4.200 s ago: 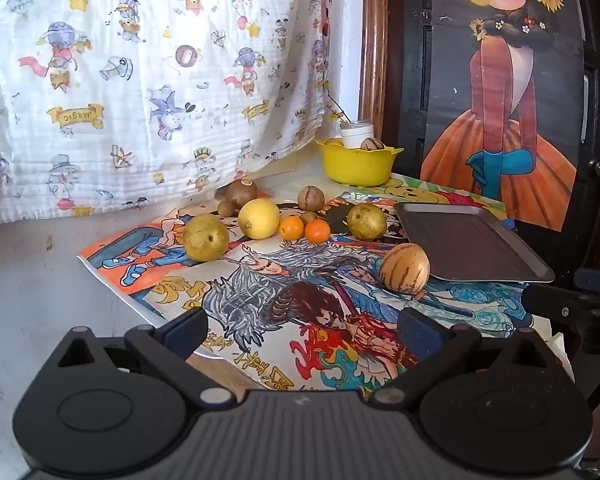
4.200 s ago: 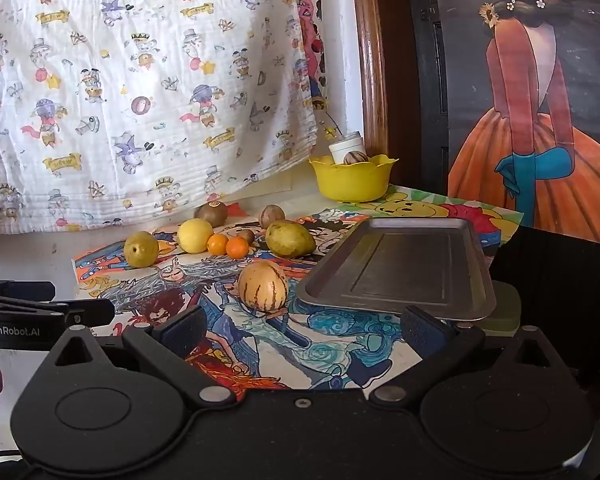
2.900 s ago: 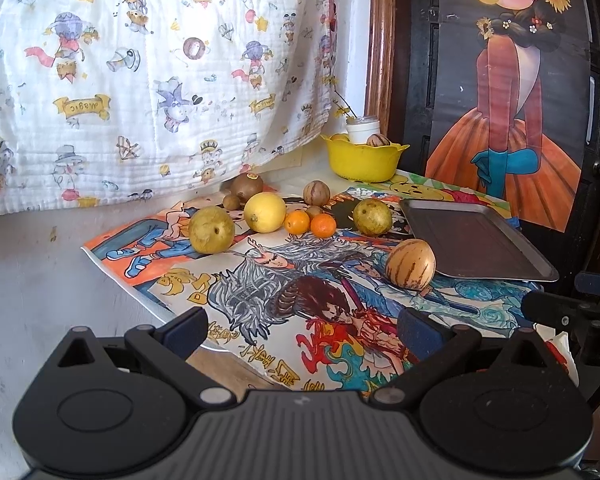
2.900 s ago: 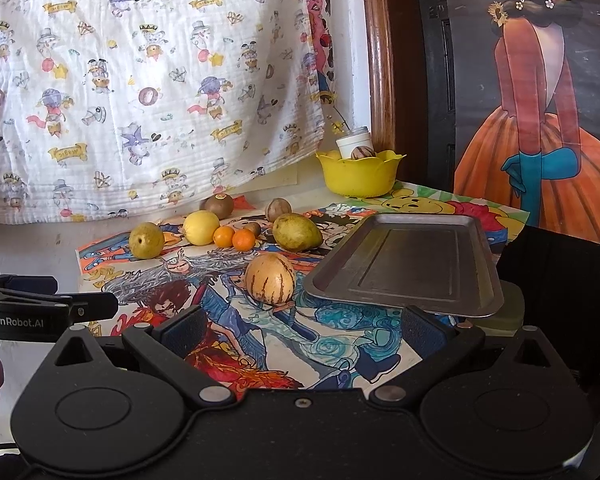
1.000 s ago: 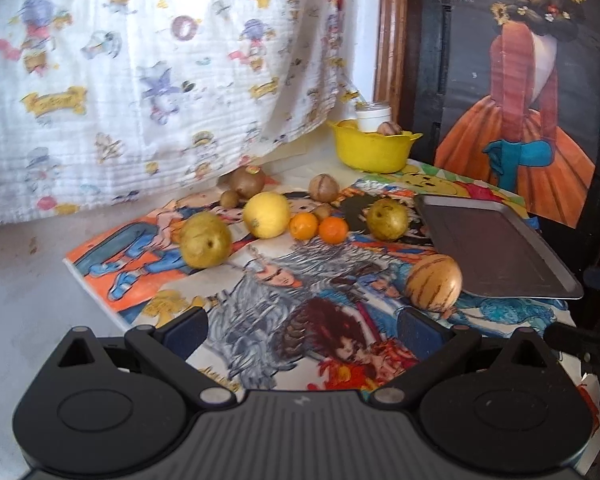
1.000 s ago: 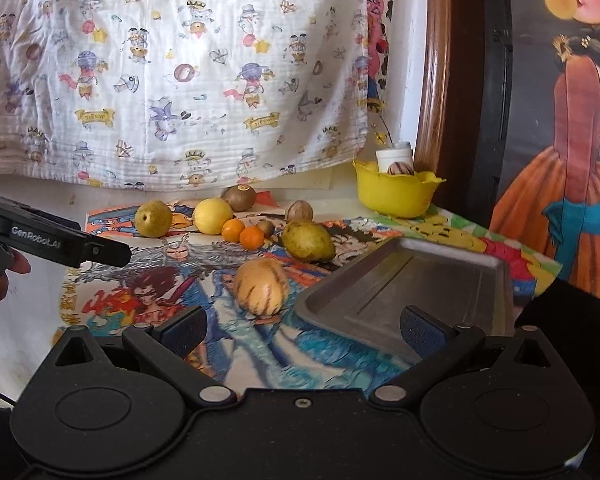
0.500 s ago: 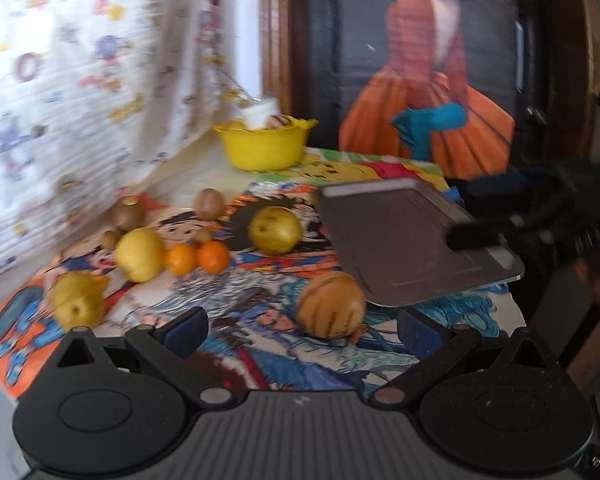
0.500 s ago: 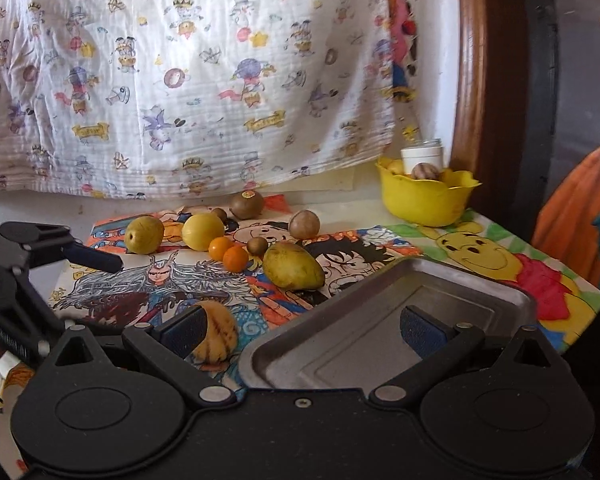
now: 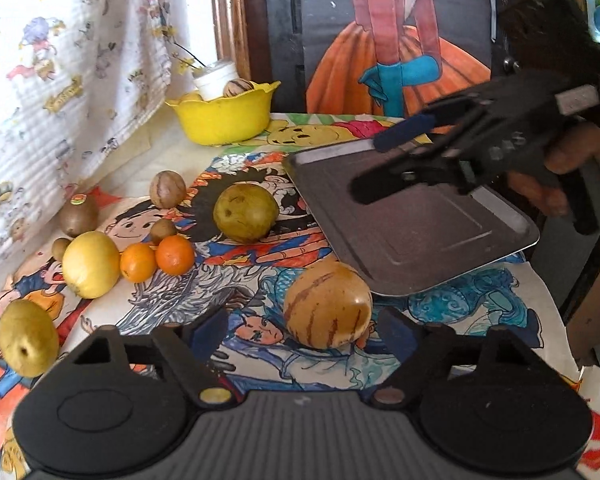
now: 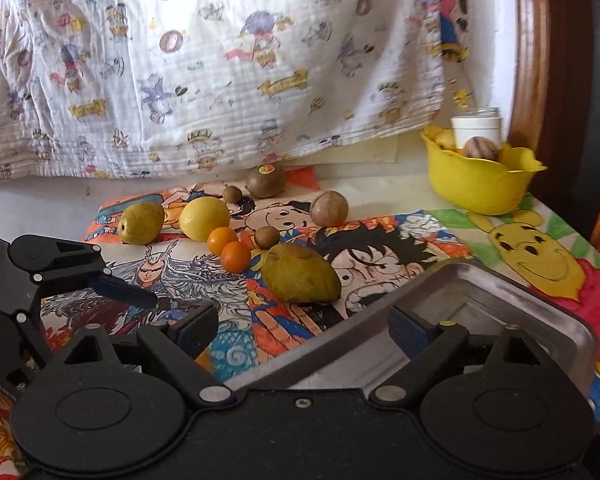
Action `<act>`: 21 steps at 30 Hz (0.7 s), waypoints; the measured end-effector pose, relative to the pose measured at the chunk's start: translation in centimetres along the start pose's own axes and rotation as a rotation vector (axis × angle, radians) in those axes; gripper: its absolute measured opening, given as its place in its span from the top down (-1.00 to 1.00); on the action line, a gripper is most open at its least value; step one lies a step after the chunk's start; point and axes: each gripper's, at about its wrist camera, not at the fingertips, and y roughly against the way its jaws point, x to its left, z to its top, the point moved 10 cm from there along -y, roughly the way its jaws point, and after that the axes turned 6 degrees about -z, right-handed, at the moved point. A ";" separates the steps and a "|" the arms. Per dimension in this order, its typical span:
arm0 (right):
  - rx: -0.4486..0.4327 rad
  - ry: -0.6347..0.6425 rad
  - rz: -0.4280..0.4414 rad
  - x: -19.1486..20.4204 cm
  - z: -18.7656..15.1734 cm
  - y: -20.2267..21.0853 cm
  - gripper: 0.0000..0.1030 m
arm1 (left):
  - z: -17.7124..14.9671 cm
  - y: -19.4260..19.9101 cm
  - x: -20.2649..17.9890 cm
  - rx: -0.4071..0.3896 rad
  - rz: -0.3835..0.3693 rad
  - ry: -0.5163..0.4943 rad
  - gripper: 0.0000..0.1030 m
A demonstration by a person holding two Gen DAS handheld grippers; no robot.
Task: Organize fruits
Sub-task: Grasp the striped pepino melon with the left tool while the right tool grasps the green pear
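Observation:
A striped tan melon (image 9: 327,304) lies on the cartoon mat just ahead of my left gripper (image 9: 303,330). It sits between the closing jaws, and neither pad presses on it. My right gripper (image 10: 304,330) hangs low over the near corner of the grey metal tray (image 10: 500,292). Its jaws are closing too, with the tray's rim between them and untouched. In the left wrist view the right gripper (image 9: 384,164) hovers above the tray (image 9: 420,224). A green pear-shaped fruit (image 10: 300,278), two small oranges (image 10: 228,250), a yellow fruit (image 10: 204,218) and a yellow-green pear (image 10: 140,222) lie further back.
A yellow bowl (image 10: 476,184) with a white jar and a nut stands at the back right by the wooden frame. A kiwi (image 10: 265,181) and small brown fruits lie near the hanging printed cloth (image 10: 220,60). A hand (image 9: 564,176) holds the right gripper.
The left view has swung right and closed in on the melon. The right gripper has come in low over the tray's corner. Both pairs of jaws stand a little narrower.

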 end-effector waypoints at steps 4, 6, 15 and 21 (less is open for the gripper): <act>0.018 0.034 0.002 0.4 0.7 -2.5 -0.73 | 0.0 -0.9 0.1 0.016 -0.034 -0.007 -0.47; 0.029 0.034 0.014 0.5 1.0 -3.6 -0.70 | -0.1 -1.2 0.0 0.023 -0.054 -0.009 -0.41; 0.089 0.076 0.067 1.1 1.8 -8.0 -0.67 | -0.2 -2.3 -0.4 0.031 -0.099 -0.025 -0.22; 0.125 0.109 0.088 1.4 1.4 -9.7 -0.61 | -0.1 -2.6 -0.4 0.024 -0.121 -0.016 -0.12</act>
